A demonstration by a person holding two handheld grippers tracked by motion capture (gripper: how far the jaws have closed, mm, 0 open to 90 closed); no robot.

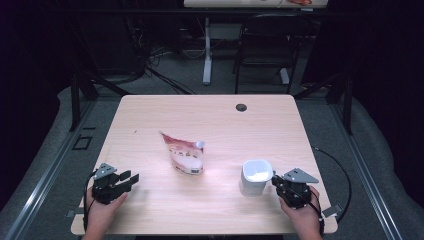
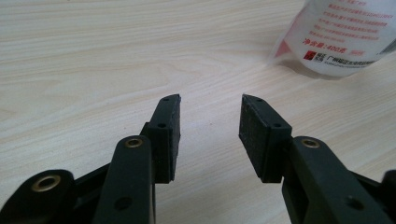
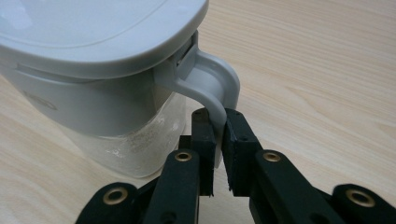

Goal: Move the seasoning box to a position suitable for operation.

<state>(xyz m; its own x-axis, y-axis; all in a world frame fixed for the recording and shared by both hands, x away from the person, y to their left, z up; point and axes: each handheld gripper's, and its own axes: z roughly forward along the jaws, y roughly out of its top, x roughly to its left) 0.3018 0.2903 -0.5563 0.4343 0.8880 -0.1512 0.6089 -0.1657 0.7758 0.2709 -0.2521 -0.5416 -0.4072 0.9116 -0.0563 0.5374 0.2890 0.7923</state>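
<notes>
Right hand-held gripper (image 3: 218,122) pinching white jug's handle (image 3: 215,91) near desk's (image 1: 210,110) front right corner, left hand-held gripper (image 2: 210,108) wide open, low near front left corner.

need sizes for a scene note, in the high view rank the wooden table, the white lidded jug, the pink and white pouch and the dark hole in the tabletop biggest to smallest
1. light wooden table
2. pink and white spouted pouch and white lidded plastic jug: much alike; the pouch looks slightly larger, too close to rank
3. small dark round hole in the tabletop
</notes>
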